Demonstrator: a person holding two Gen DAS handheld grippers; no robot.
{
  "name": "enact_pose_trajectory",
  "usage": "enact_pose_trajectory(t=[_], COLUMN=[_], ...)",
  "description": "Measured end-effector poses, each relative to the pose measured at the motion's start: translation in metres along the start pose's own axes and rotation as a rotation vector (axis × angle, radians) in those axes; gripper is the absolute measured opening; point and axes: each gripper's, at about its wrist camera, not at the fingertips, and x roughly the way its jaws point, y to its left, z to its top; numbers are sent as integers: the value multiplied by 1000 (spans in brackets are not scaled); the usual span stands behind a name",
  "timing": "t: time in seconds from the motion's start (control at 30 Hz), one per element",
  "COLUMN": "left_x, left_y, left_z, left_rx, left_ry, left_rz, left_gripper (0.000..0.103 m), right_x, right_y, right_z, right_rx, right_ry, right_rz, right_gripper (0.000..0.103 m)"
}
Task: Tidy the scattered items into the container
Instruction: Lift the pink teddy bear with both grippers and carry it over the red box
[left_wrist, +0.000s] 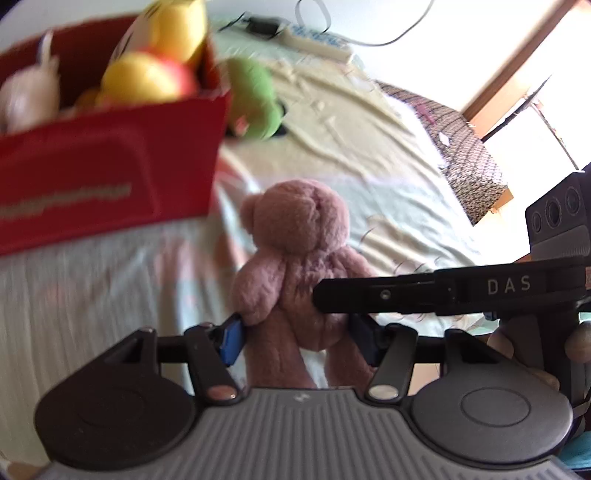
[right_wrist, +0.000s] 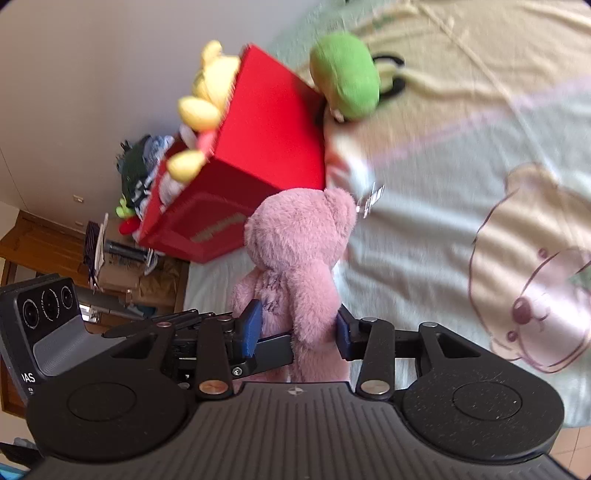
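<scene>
Pink teddy bear (left_wrist: 295, 258), above the bed (left_wrist: 388, 192) near the red box (left_wrist: 110, 166). Left gripper (left_wrist: 295, 341) and right gripper (right_wrist: 295, 328) both pinch its lower body, apparently. Soft, light, compressible: grip the torso, not the limbs.

We see open bedsheet (left_wrist: 388, 192) across the centre and right of the left wrist view, free for passing. At upper left the red box (left_wrist: 107, 162) blocks the way, its mouth crowded by yellow plush toys (left_wrist: 147, 77). A green plush (left_wrist: 255, 99) lies just beside its right corner.
</scene>
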Motion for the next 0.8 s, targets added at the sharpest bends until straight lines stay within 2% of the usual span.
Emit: enact_pose_trajectory(t=[0.23,0.4,0.57,0.8], left_x=[-38,-68,-93,-119], left_y=[-29,-28,-7,43], left_z=[31,43,56,75], left_rx=[91,107,93,90], left_ry=[-129,-226,-298,-364], left_rz=[-21,-25,-36,-48], left_gripper=[61,61,61,61], right_x=[-45,-55,-46,-17], right_y=[32,62,93,141], right_z=[19,32,45,64], right_rx=[-87,-161,-230,-305], right_ry=[-173,-252,-295,-349], right_rz=[-2,12,11,-9], right_gripper=[44,44,44,44])
